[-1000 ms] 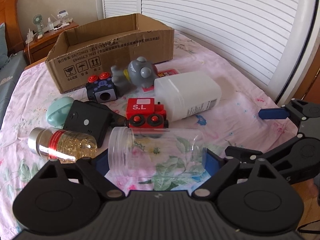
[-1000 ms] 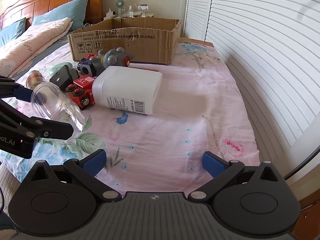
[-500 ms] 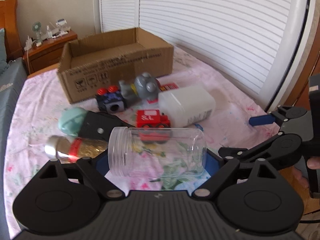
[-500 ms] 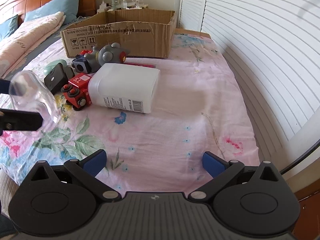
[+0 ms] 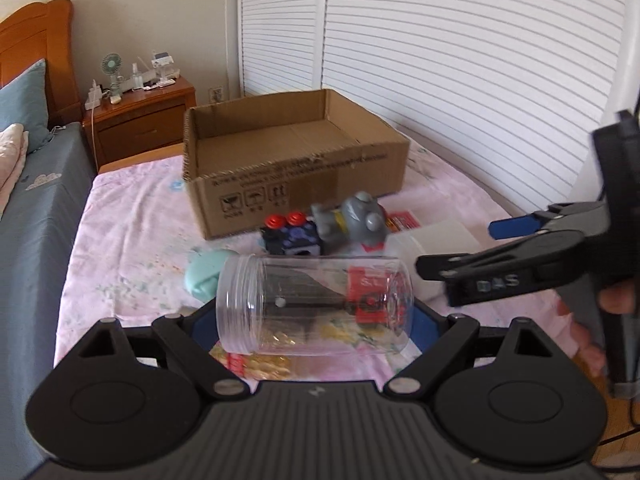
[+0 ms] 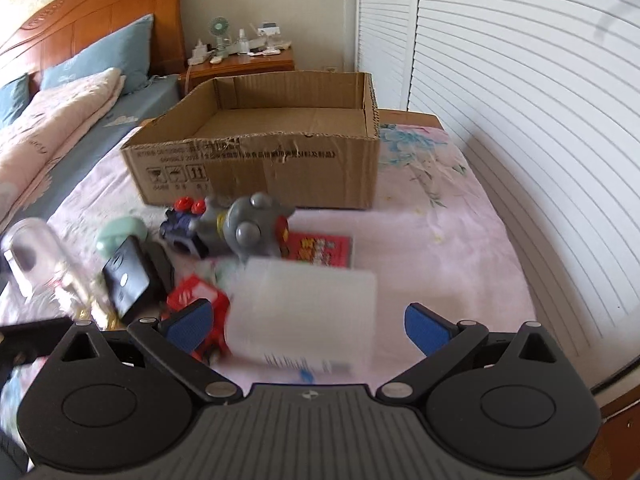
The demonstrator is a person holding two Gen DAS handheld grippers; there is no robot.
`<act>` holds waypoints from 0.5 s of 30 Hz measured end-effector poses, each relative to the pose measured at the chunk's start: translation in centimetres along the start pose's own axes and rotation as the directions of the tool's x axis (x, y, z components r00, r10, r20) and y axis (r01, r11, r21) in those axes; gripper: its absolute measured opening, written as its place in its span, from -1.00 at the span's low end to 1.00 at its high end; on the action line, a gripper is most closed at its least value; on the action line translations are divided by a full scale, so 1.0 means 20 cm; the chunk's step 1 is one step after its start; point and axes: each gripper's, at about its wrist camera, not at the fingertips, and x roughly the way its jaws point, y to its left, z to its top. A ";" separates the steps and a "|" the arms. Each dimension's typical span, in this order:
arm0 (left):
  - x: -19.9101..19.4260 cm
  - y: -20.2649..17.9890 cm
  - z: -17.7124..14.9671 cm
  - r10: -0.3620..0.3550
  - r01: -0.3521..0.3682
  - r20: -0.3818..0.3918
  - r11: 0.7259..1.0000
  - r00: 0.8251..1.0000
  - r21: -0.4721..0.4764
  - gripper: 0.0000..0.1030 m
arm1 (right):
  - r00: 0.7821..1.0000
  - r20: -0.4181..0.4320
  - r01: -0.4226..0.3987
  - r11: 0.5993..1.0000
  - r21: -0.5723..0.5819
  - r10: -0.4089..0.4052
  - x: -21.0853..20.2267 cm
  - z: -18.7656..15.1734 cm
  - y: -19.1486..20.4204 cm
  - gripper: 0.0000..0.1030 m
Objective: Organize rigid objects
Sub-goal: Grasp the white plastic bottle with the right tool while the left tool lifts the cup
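My left gripper [image 5: 314, 322] is shut on a clear plastic jar [image 5: 314, 304], held sideways above the bed; the jar also shows at the left of the right wrist view [image 6: 30, 260]. My right gripper [image 6: 310, 322] is open and empty, just above a white plastic bottle [image 6: 308, 312] lying on its side. The right gripper also shows in the left wrist view [image 5: 516, 240]. An open, empty cardboard box [image 5: 296, 164] stands at the back [image 6: 260, 160]. In front of it lie a grey toy [image 6: 248, 228], a dark blue toy car [image 6: 180, 224], a red toy [image 6: 200, 304] and a black device [image 6: 128, 280].
A mint green object [image 5: 202, 276] and a red card [image 6: 320, 250] lie on the pink floral sheet [image 6: 440, 248]. A jar of gold contents [image 5: 256, 362] lies under my left gripper. A wooden nightstand [image 5: 140, 120] stands behind the box. White louvred doors [image 5: 440, 60] line the right side.
My left gripper has lifted the clear jar higher and moved toward the box. My right gripper has moved forward and down, over the white bottle.
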 end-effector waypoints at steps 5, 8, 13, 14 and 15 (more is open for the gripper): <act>0.01 0.06 0.02 0.010 -0.010 0.003 1.000 1.000 -0.005 0.75 | 0.998 -0.044 0.052 0.999 0.012 -0.052 0.11 0.01 0.04 1.00; 0.02 0.09 0.02 0.011 -0.011 -0.004 1.000 1.000 -0.007 0.75 | 0.992 -0.062 0.109 0.994 -0.007 -0.110 0.12 -0.01 0.02 1.00; 0.06 0.11 0.03 0.002 -0.002 -0.018 1.000 1.000 -0.002 0.75 | 0.989 -0.082 0.125 0.992 -0.015 -0.125 0.12 -0.03 -0.02 1.00; 0.07 0.12 0.04 0.000 0.000 -0.023 1.000 1.000 0.000 0.75 | 0.988 -0.081 0.128 0.992 -0.018 -0.129 0.13 -0.02 -0.01 1.00; 0.08 0.12 0.04 -0.002 0.002 -0.026 1.000 1.000 0.002 0.75 | 0.989 -0.078 0.123 0.992 -0.026 -0.125 0.14 -0.02 -0.01 1.00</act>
